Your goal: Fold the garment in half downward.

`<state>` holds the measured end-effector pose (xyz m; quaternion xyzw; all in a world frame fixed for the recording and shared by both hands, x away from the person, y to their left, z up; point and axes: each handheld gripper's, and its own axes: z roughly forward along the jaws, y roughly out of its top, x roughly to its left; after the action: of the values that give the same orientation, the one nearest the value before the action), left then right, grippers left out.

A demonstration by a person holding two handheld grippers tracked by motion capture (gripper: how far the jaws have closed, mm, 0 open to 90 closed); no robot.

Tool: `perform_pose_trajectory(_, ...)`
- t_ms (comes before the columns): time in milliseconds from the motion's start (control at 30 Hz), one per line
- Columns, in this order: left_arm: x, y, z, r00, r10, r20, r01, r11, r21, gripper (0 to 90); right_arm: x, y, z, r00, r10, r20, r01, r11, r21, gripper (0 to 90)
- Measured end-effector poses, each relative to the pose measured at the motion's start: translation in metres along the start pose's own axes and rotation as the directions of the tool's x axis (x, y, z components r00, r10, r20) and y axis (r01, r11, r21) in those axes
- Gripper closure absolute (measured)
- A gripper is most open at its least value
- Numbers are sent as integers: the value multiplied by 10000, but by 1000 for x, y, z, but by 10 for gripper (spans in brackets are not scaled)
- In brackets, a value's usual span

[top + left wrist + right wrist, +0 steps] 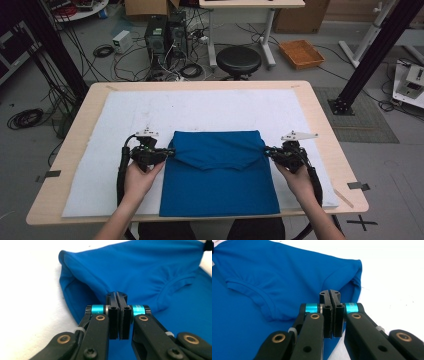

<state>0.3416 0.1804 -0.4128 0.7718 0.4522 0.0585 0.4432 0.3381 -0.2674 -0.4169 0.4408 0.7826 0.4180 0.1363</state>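
On the white-padded table [200, 107], both grippers' jaws were clamped on the blue knit shirt's [220, 175] side edges, mid-fold; the left gripper [167, 153] and right gripper [268, 150] probably needed next to lift together.

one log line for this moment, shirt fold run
stage: mid-fold | blue shirt: top part folded down, collar visible | left gripper: shut on shirt's left edge | right gripper: shut on right edge | surface: white mat

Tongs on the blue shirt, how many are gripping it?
2. The left tongs pinch the blue shirt at its left edge; the right tongs pinch its right edge. Both are shut on the fabric.
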Motion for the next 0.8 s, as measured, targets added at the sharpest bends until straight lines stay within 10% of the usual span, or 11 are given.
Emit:
perform_pose_trajectory(467,-44,-41,-49,9905,474,1292,-522,9980,344,884,39,-32,-52,9960,-408,-791,446,9979,461,897)
perform_pose_trajectory(800,-60,-74,-63,9891,746,1271,-874,9913,982,884,64,-62,-76,9912,-1024,-839,1085,9915,719,897)
